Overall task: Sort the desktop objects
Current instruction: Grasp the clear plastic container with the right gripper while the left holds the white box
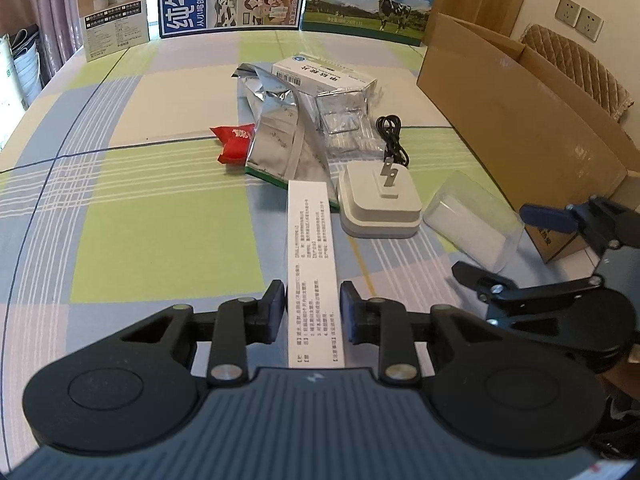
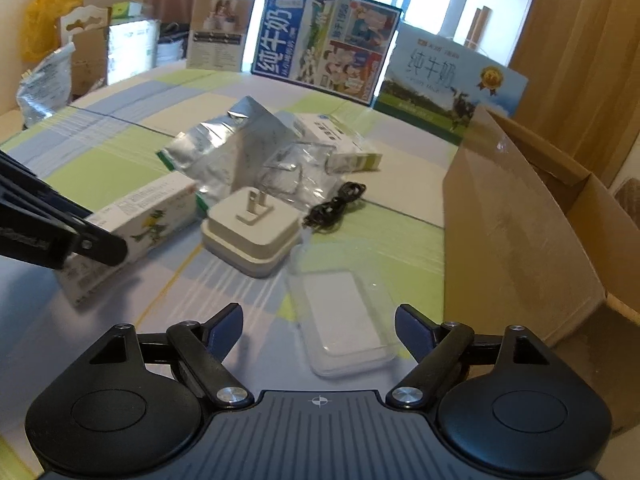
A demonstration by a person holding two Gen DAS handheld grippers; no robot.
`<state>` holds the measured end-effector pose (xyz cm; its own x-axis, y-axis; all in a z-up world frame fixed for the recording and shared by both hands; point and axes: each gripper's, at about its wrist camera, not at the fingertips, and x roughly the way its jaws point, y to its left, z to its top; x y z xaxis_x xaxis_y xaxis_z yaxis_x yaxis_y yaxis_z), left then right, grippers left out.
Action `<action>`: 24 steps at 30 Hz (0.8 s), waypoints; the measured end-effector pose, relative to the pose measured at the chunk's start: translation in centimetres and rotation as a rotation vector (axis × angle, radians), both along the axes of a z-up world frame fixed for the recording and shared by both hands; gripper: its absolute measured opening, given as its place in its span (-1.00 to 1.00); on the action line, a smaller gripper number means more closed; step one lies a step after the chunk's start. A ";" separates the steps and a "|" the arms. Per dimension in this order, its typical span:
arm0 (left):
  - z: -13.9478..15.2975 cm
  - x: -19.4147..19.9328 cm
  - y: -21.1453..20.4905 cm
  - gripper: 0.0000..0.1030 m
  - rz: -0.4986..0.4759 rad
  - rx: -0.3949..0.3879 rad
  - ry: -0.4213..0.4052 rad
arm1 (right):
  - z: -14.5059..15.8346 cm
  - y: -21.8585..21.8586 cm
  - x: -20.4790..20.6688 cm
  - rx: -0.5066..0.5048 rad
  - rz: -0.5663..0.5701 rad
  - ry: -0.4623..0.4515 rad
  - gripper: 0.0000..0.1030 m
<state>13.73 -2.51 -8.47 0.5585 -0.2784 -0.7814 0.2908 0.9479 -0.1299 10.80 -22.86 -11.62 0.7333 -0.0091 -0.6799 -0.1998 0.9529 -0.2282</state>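
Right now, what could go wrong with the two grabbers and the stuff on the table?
The left hand-held gripper straddles only the near end of the long white box, so the box might tip when lifted. The right hand-held gripper is open around a smooth clear plastic case, which might slip. The case lies close beside the white plug adapter, which could get bumped.

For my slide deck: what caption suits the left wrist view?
Left gripper fingers straddle a long white box on the checked tablecloth.

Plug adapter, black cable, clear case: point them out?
plug adapter (image 1: 380, 204), left wrist view, white top face
black cable (image 1: 394, 140), left wrist view, coiled middle
clear case (image 2: 346, 312), right wrist view, lid centre
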 end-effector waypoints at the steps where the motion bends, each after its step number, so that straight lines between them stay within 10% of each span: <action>1: 0.0 0.0 0.0 -0.53 0.002 -0.004 0.000 | -0.2 0.0 0.1 -0.016 -0.010 0.000 0.60; 24: 0.4 0.0 0.9 -0.42 0.030 -0.067 -0.015 | -0.2 1.3 1.6 0.009 0.010 0.041 0.83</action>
